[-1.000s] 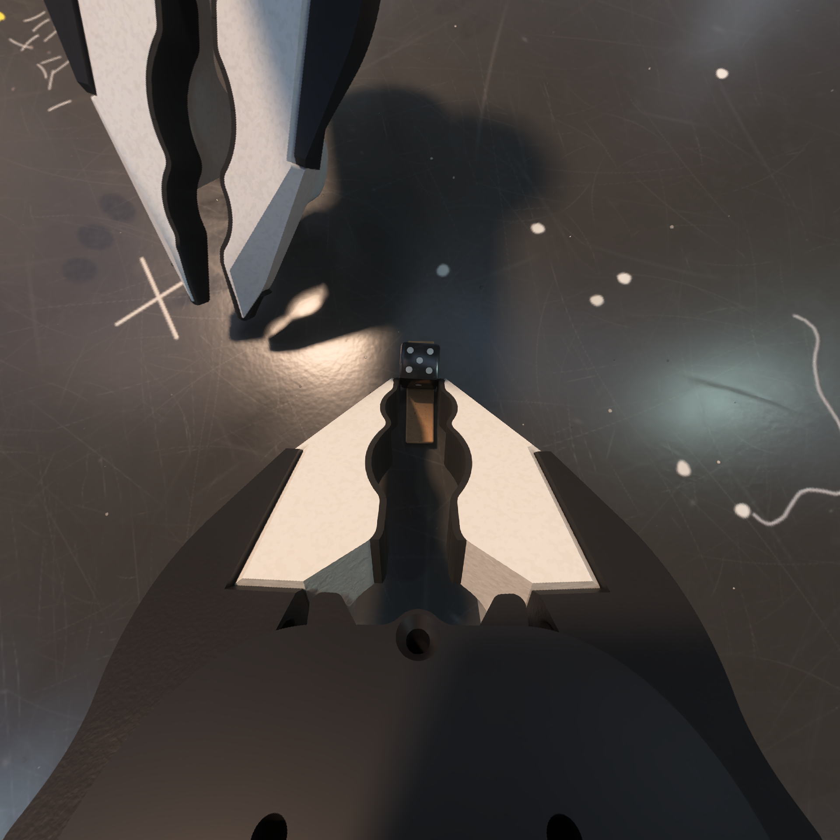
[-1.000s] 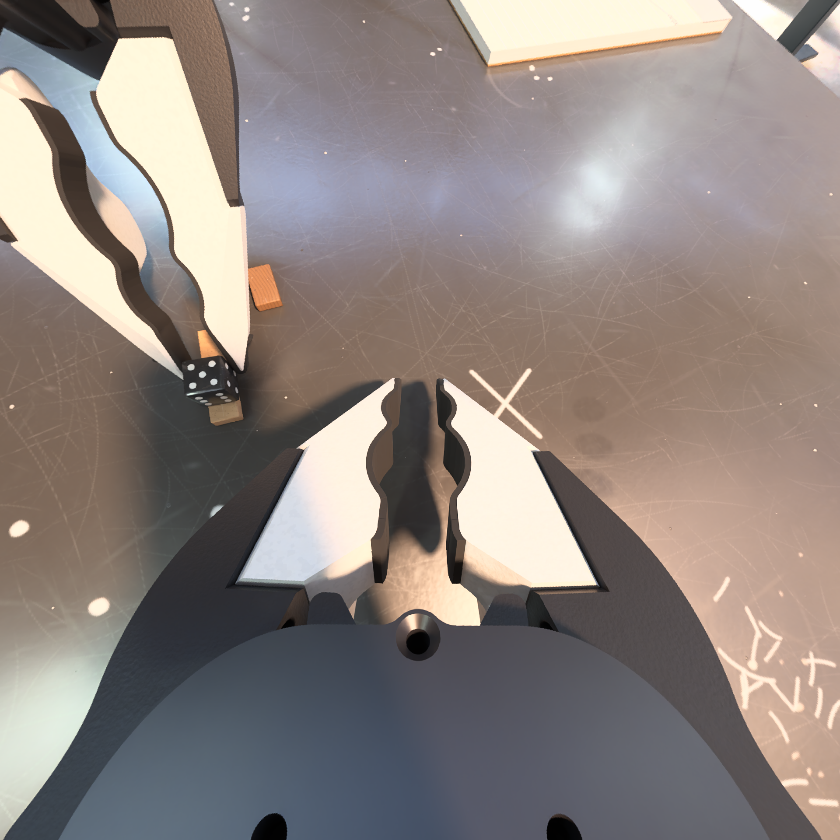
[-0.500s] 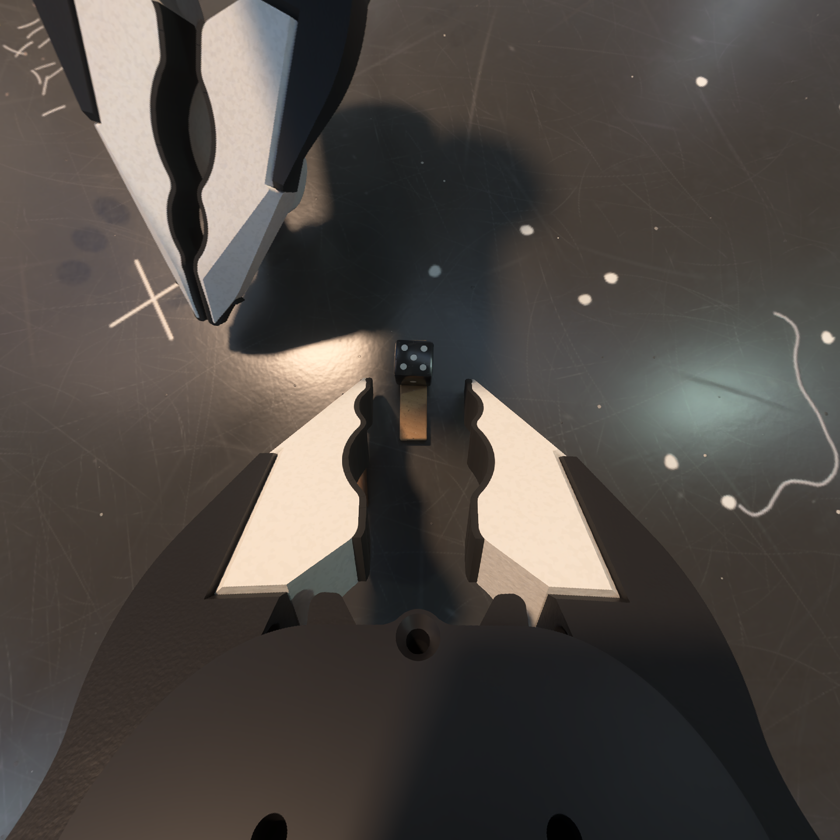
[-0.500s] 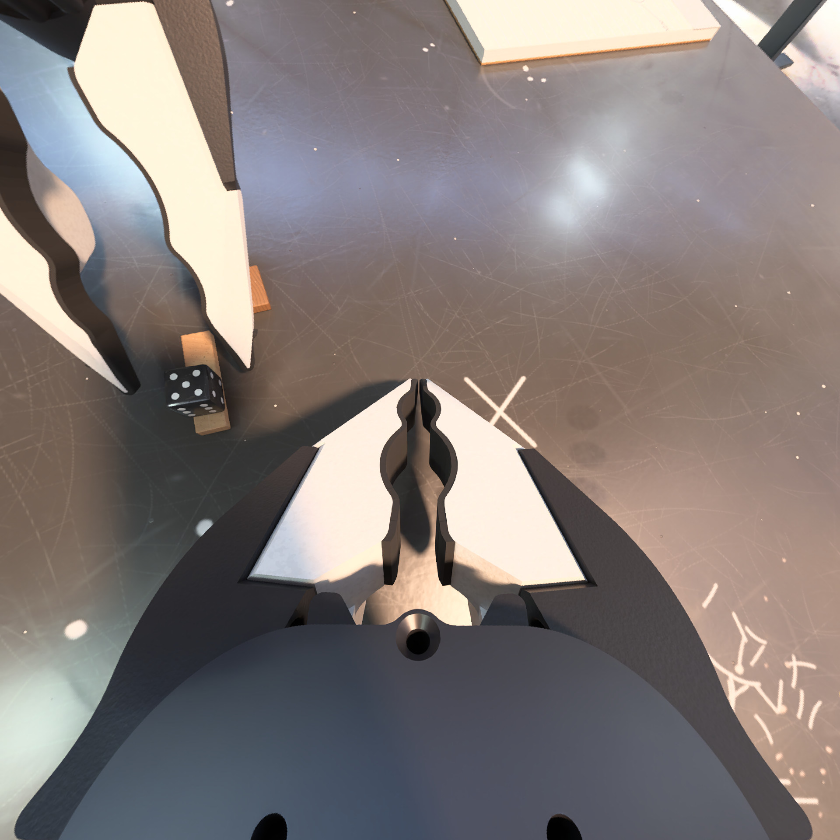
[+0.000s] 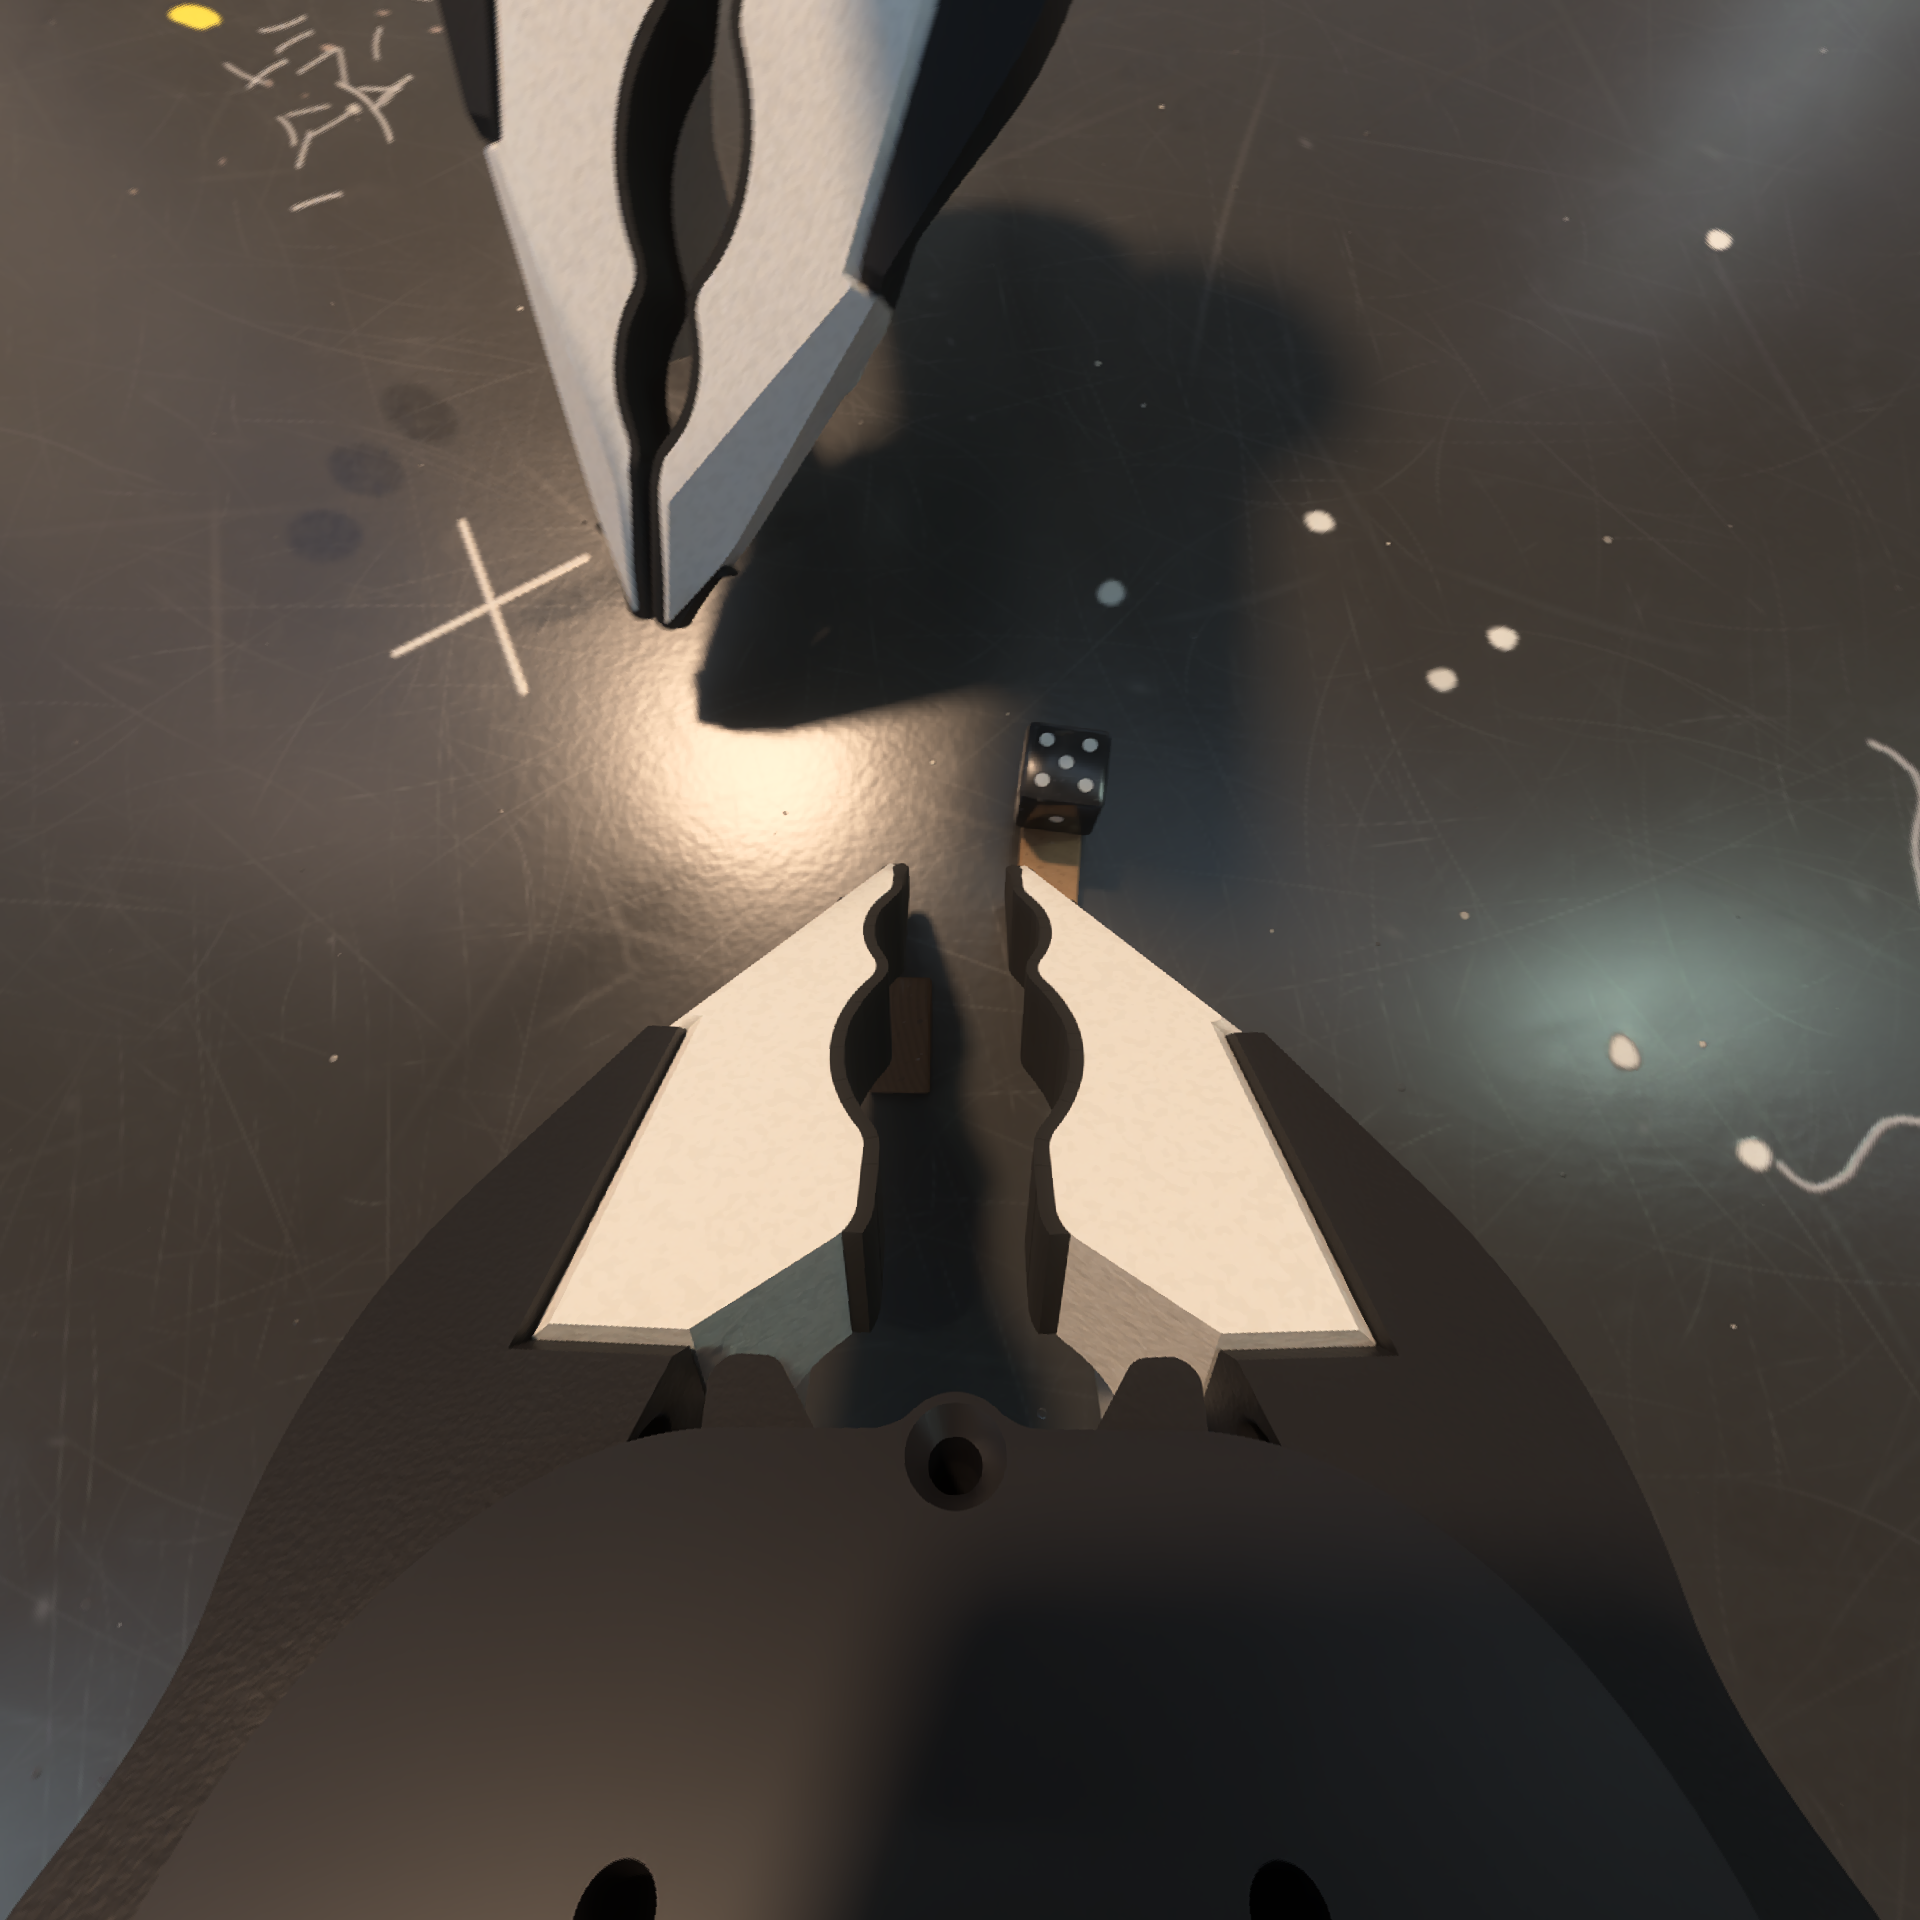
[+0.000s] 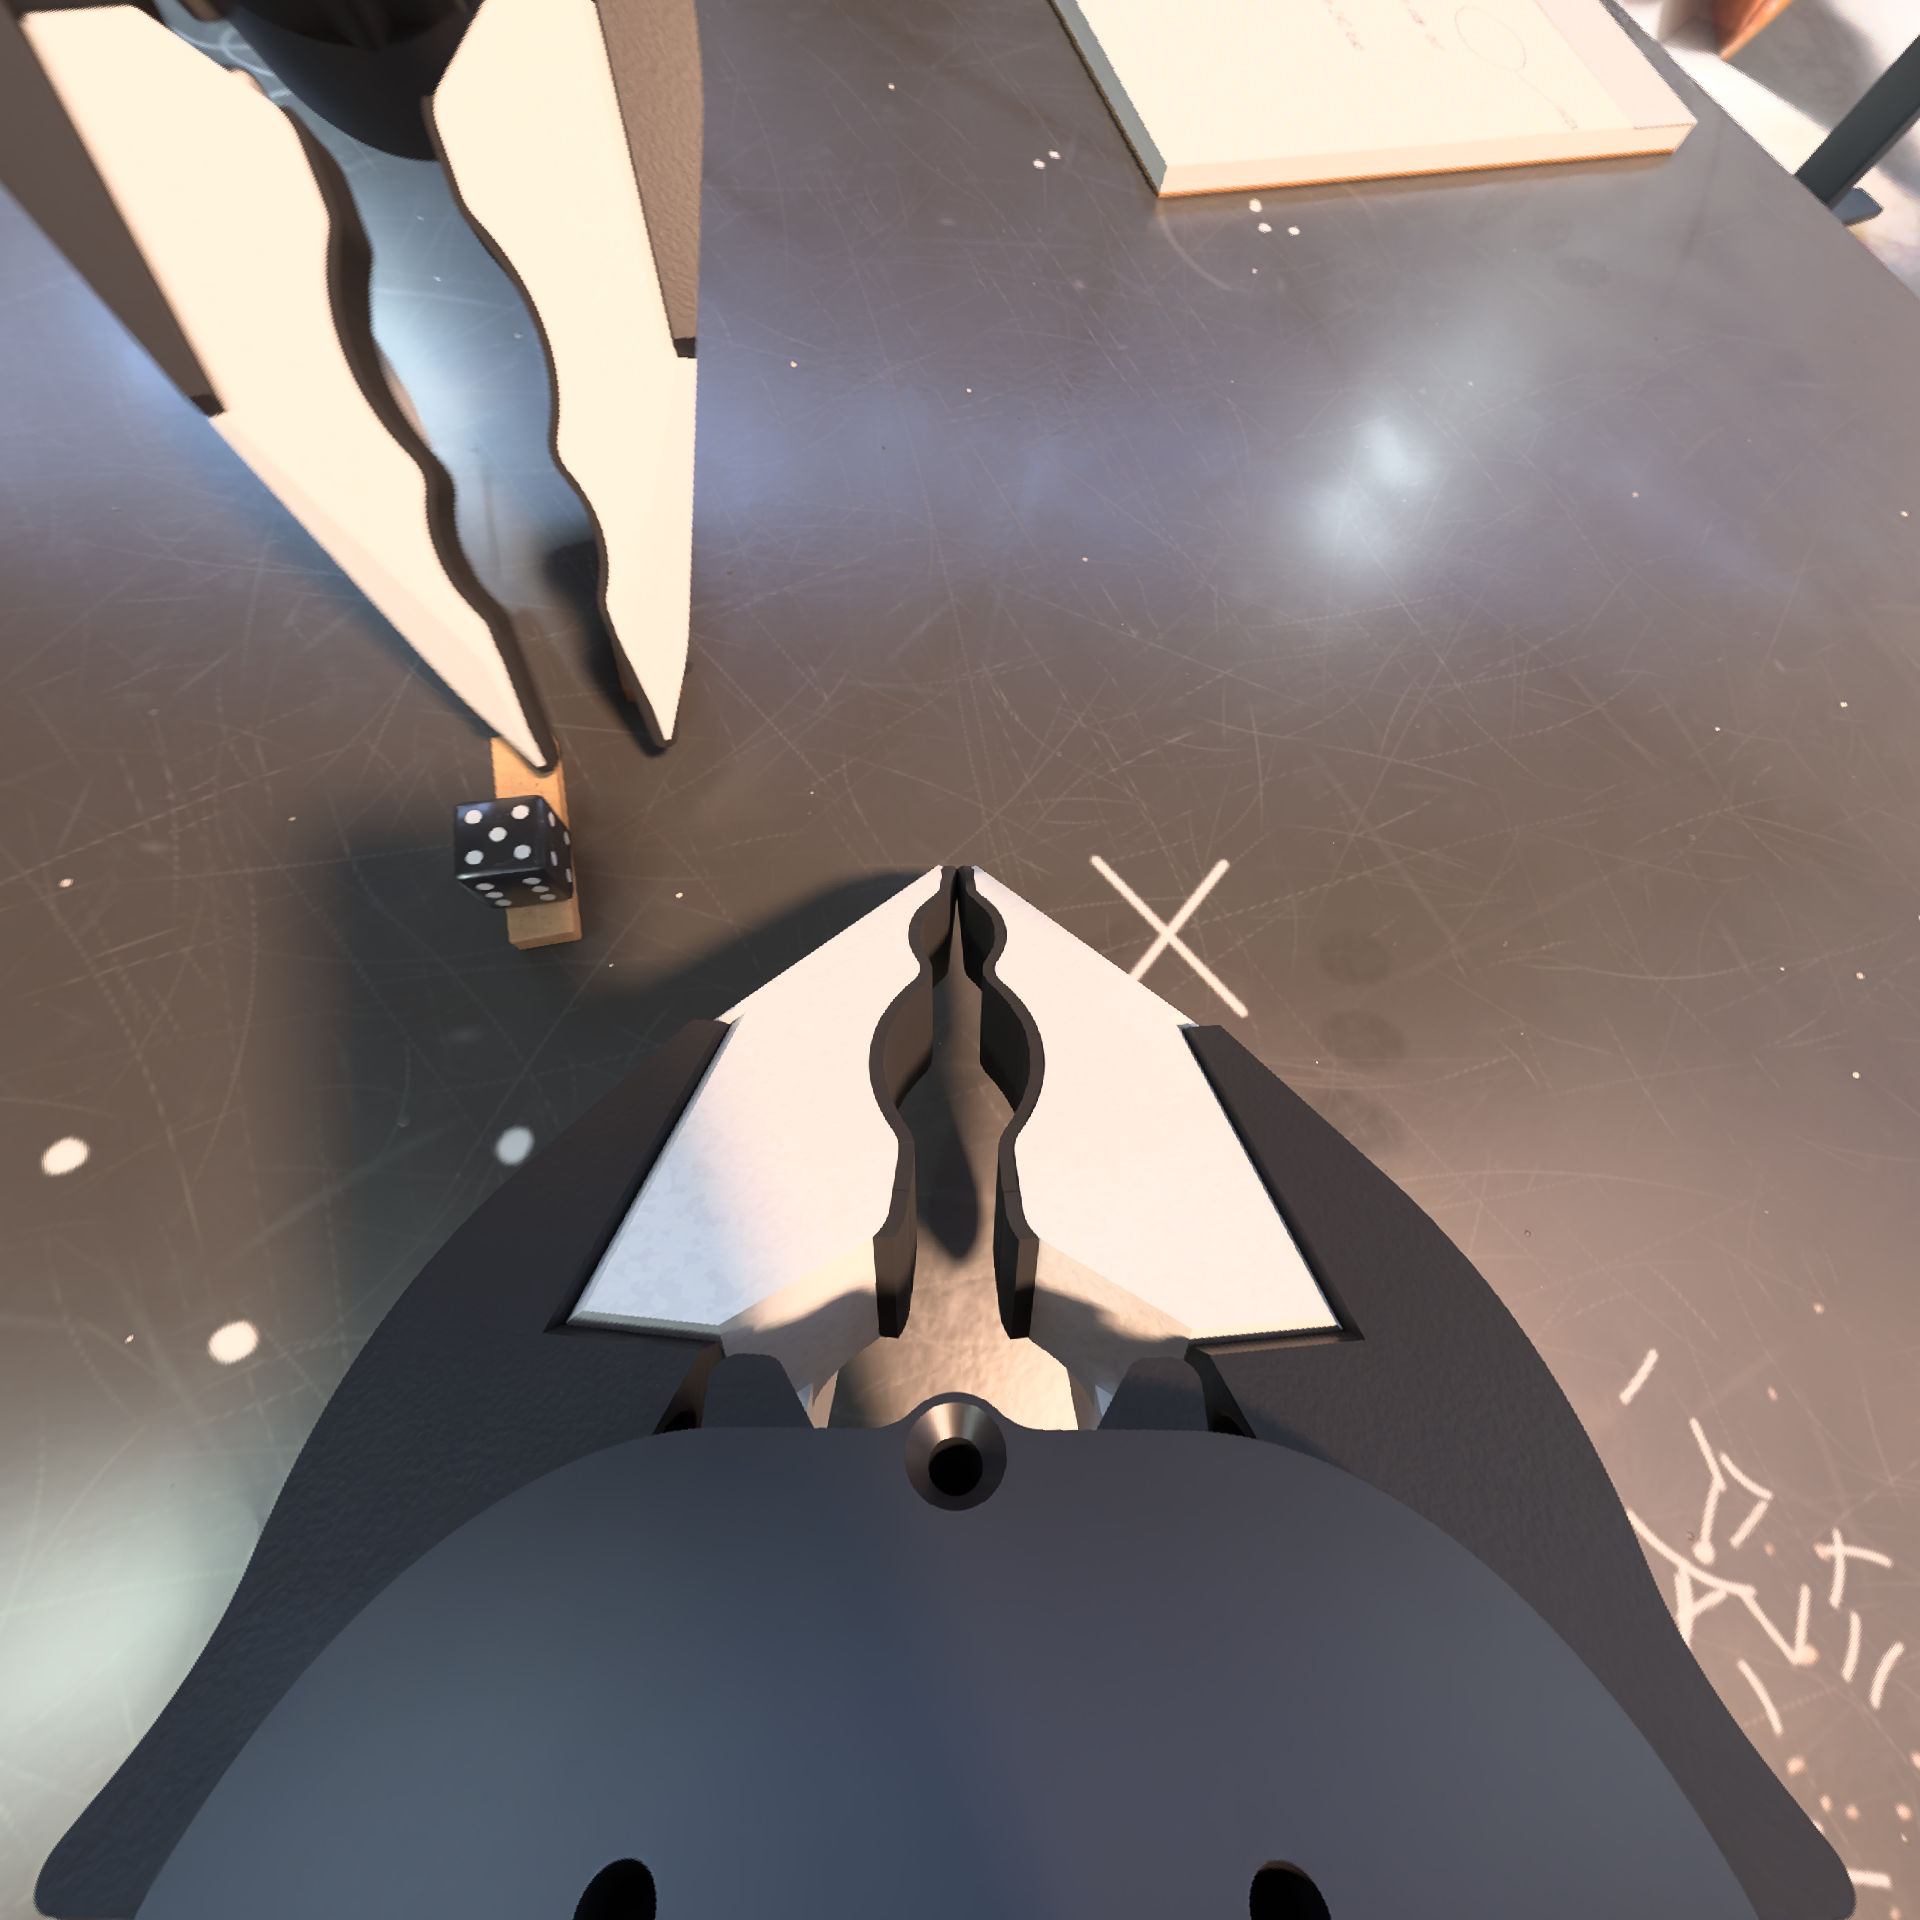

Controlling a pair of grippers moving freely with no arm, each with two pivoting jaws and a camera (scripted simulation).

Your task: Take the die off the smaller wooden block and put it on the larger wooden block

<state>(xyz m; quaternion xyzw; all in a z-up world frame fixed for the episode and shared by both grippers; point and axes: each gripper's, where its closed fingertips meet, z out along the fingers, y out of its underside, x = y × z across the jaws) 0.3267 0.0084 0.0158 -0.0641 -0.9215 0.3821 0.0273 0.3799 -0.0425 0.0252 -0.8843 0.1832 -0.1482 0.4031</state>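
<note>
A dark, scratched tabletop (image 6: 1351, 623) spreads under both of my grippers, chalk marks and pale specks scattered across it, with a flat pale board (image 6: 1382, 94) lying at its far edge. My left gripper (image 5: 954, 883) hangs low over the surface with its jaws parted and nothing between the pads; in the right wrist view it (image 6: 597, 743) comes down from the upper left. My right gripper (image 6: 951, 873) is clenched, its tips pressed together on nothing, beside a chalk cross (image 6: 1169, 935). A long wooden block (image 6: 540, 852) lies flat just ahead and right of my left gripper's tips, one tip reaching over its near end. A shorter wooden block (image 5: 909, 1034) shows in shadow between my left jaws. The black die (image 5: 1065, 764), white-spotted, sits on the long block's far end, clear of both grippers.
</note>
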